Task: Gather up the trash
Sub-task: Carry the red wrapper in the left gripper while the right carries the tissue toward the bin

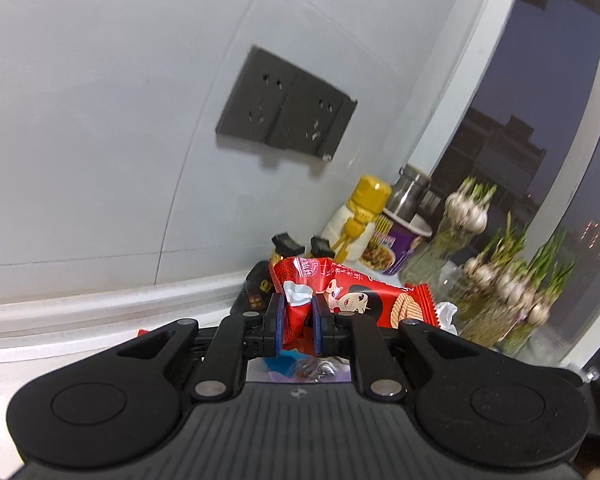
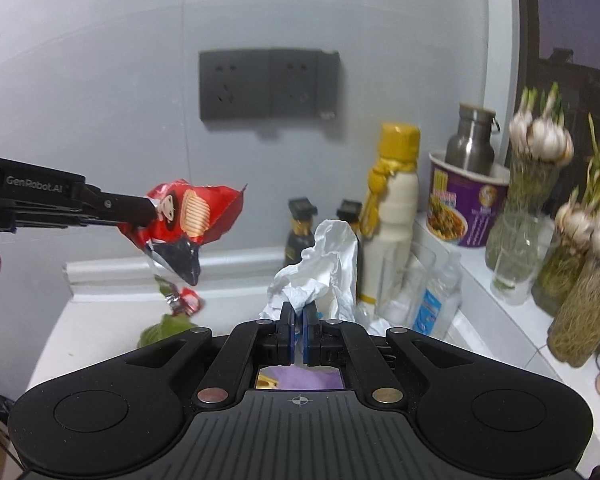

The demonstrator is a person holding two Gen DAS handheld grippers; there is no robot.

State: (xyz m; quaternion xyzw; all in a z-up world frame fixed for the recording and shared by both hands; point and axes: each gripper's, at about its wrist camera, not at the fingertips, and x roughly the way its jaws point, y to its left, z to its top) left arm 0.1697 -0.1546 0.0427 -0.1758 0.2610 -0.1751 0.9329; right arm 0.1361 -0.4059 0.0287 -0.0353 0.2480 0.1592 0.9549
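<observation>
While both grippers hang above the counter, the left gripper (image 1: 296, 316) pinches a red snack wrapper (image 1: 352, 296) between its blue pads; the wrapper sticks out to the right of the jaws, off the counter. From the right wrist view the same left gripper (image 2: 150, 216) comes in from the left edge with the wrapper (image 2: 192, 216) dangling, torn silver end down. Right gripper (image 2: 299, 330) has its pads pressed together on a crumpled white tissue (image 2: 320, 268), which stands up above the jaws, also lifted. More scraps on the white counter (image 2: 100, 328) at left: a small red-silver bit (image 2: 186, 300) and a green leaf (image 2: 164, 326). Far side: grey socket plate (image 2: 268, 84) on the wall, yellow-capped bottle (image 2: 392, 200), purple noodle cup (image 2: 464, 208) with a steel flask (image 2: 472, 140) inside, two dark bottles (image 2: 300, 228). Right, by the window: jars of sprouting garlic (image 2: 540, 152), blurred.
</observation>
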